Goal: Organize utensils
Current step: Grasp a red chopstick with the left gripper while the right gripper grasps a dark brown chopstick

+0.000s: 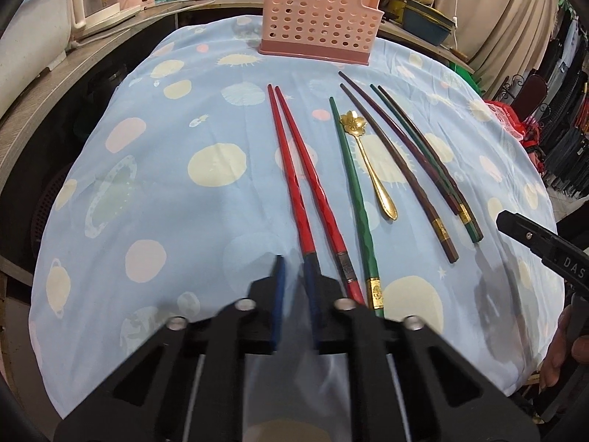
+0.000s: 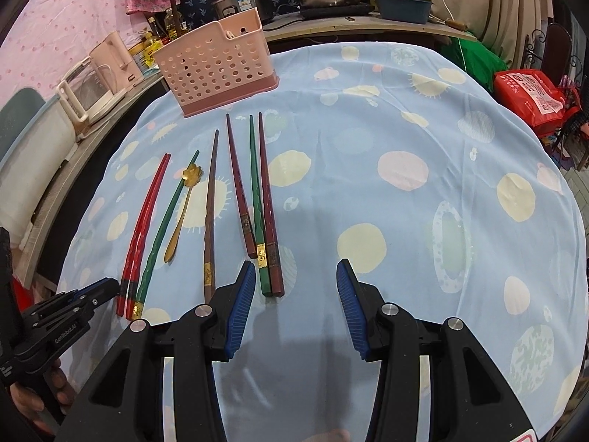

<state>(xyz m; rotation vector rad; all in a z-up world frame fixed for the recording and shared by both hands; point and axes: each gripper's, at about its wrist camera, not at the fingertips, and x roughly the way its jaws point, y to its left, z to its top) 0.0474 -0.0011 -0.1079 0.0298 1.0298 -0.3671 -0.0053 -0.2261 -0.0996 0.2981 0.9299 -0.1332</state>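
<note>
Right half of tabletop [image 2: 423, 140] bare cloth, open passage. Chopsticks and gold spoon [image 2: 180, 213] lie fanned across left-centre, narrow gaps between. Pink basket [image 2: 217, 73] upright at far edge, blocking approach there. Kettle [image 2: 92, 84] crowds left counter.

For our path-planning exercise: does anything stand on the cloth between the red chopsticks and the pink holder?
Nothing visible does. The cloth between the red chopsticks and the pink holder is bare; the green chopstick and gold spoon lie alongside.
</note>
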